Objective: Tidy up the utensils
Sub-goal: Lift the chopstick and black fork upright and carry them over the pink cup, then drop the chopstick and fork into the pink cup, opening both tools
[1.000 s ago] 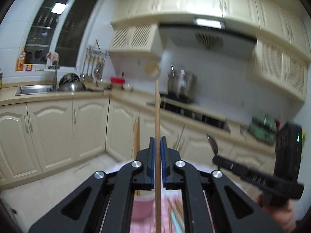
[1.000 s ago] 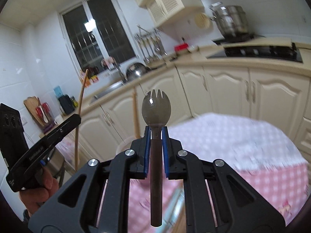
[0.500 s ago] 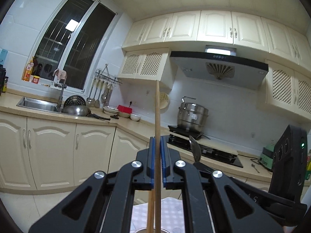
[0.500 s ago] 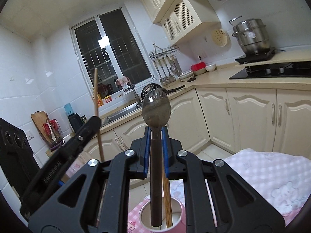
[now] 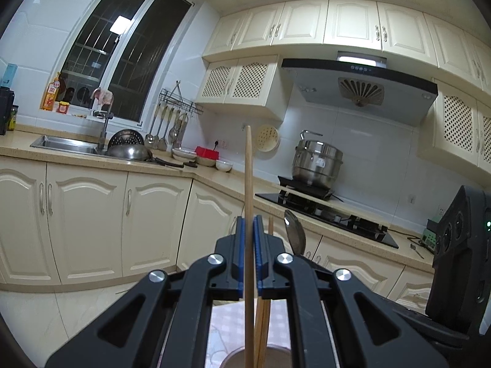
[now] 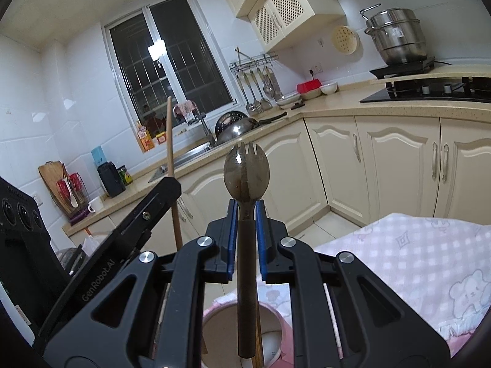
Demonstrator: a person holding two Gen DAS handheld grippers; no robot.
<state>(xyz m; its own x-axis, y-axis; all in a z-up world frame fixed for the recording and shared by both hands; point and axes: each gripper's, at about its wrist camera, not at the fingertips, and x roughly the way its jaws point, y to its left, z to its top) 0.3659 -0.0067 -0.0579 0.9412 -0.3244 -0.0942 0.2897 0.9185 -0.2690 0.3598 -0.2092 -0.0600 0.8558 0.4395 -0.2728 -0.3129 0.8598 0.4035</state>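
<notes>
My left gripper [image 5: 249, 224] is shut on a wooden chopstick [image 5: 248, 184] held upright; its lower end reaches down over a round cup [image 5: 236, 358]. A second chopstick [image 5: 270, 230] stands in the cup behind. My right gripper [image 6: 246, 211] is shut on a dark metal spork [image 6: 246, 174], tines up, its handle end hanging over the open pink cup [image 6: 221, 319]. The left gripper [image 6: 147, 211] and its chopstick [image 6: 170, 141] show at left in the right wrist view. The spork's head [image 5: 294, 233] and the right gripper's body [image 5: 457, 245] show in the left wrist view.
The cup stands on a pink-and-white checked cloth [image 6: 414, 260]. Cream cabinets [image 5: 86, 224] line the walls, with a sink [image 5: 61, 148], a hob [image 5: 322, 211] and a steel pot [image 5: 316, 162] on the counter.
Both grippers tilted upward from the table and then steadied over the cup. The chopstick and the spork stay gripped, now hanging with their lower ends at the cup's mouth.
</notes>
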